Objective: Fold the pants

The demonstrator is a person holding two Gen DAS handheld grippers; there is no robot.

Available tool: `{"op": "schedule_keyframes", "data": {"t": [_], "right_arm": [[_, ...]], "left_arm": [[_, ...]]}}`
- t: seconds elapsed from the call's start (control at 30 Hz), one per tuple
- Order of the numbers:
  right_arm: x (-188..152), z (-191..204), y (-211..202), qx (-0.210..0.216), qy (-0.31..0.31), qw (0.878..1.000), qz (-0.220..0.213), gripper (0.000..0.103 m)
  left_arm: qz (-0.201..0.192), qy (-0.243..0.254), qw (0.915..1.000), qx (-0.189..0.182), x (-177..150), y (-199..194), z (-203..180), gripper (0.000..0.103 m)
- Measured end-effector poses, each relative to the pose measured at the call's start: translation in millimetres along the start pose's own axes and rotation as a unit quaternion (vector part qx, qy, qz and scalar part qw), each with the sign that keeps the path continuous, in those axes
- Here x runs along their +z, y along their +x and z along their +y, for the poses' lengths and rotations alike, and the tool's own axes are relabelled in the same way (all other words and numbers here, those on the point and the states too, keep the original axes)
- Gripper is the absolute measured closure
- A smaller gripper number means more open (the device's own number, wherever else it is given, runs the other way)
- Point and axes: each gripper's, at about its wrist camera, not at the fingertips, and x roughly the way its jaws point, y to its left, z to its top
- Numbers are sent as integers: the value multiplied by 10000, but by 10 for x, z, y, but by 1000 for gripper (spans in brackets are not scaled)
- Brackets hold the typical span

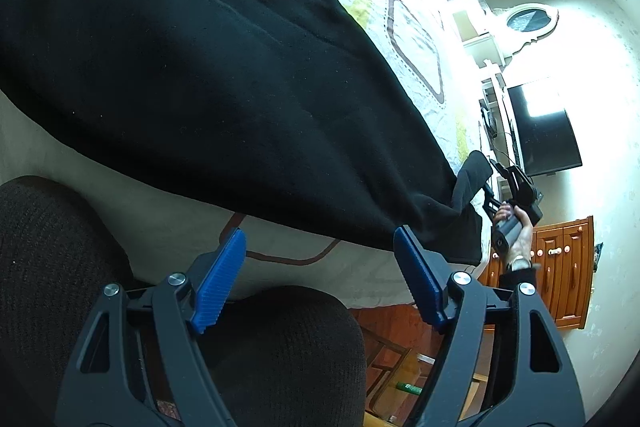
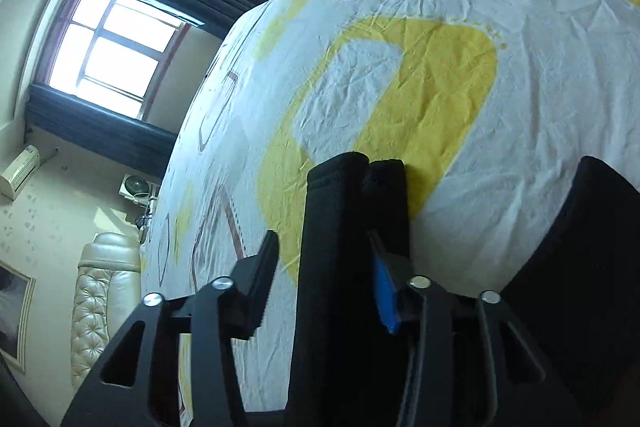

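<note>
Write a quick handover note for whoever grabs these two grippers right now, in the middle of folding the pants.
Left gripper: open, empty, at the pants' near edge.
Right gripper: open, with the cuff loose between its fingers, not pinched.
Pants: black, laid lengthwise on the bed.
Done: pants laid out; I can't tell if any fold is made.
Left: probably regrip the cuff and fold that end over.

I look all over and I cannot find any words, numbers, labels or signs to read.
</note>
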Motion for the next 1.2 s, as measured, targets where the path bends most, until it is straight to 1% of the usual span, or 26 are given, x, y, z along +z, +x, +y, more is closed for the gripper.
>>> {"op": "schedule_keyframes", "data": {"t": [0.03, 0.07, 0.13, 0.17, 0.27, 0.33, 0.47, 0.57, 0.6, 0.7, 0.77, 0.83, 0.93, 1.0, 1.1, 1.2], "right_arm": [[25, -11, 47, 26, 20, 10000, 83, 94], [36, -12, 107, 34, 44, 9998, 184, 97], [37, -9, 122, -31, 108, 9998, 176, 97], [28, 1, 72, 71, 117, 9999, 104, 97], [-32, 49, -216, 282, -106, 9994, -146, 97], [-83, 36, -492, 417, -184, 9985, -319, 97], [-200, -232, -1090, 490, -85, 9964, -693, 97], [-318, -574, -1456, 270, 62, 9950, -958, 97], [-357, -721, -1516, 143, 114, 9952, -956, 97], [-432, -1173, -1449, -148, 488, 9960, -728, 97], [-513, -1431, -1329, -227, 818, 9950, -533, 97], [-574, -1549, -1269, -186, 949, 9939, -531, 97], [-582, -1502, -1259, -277, 796, 9948, -571, 97], [-570, -1462, -1245, -342, 703, 9953, -563, 97], [-563, -1490, -1228, -269, 779, 9952, -524, 97], [-572, -1521, -1227, -162, 859, 9947, -541, 97]], "left_arm": [[16, 3, 10000, 19, 12, -7, 35, 27], [35, -8, 10000, 37, 24, 4, 48, 27], [72, -89, 9999, 39, 35, 19, 82, 27], [75, -131, 9999, 22, 35, 15, 98, 27], [65, -137, 9999, 22, 28, 5, 136, 27], [89, -133, 9999, 0, 25, 15, 138, 27], [190, -69, 9997, -103, -2, 67, 67, 27], [229, 61, 9994, -235, -63, 109, -63, 27], [252, 119, 9992, -279, -87, 127, -111, 27], [334, 197, 9986, -366, -144, 223, -233, 26], [406, 190, 9980, -454, -172, 333, -326, 26], [477, 116, 9969, -615, -202, 467, -429, 25], [546, -27, 9947, -868, -250, 684, -592, 25], [502, -54, 9940, -965, -272, 812, -700, 25], [437, -11, 9948, -925, -275, 968, -827, 25], [401, -56, 9957, -829, -262, 1067, -863, 25]]}}
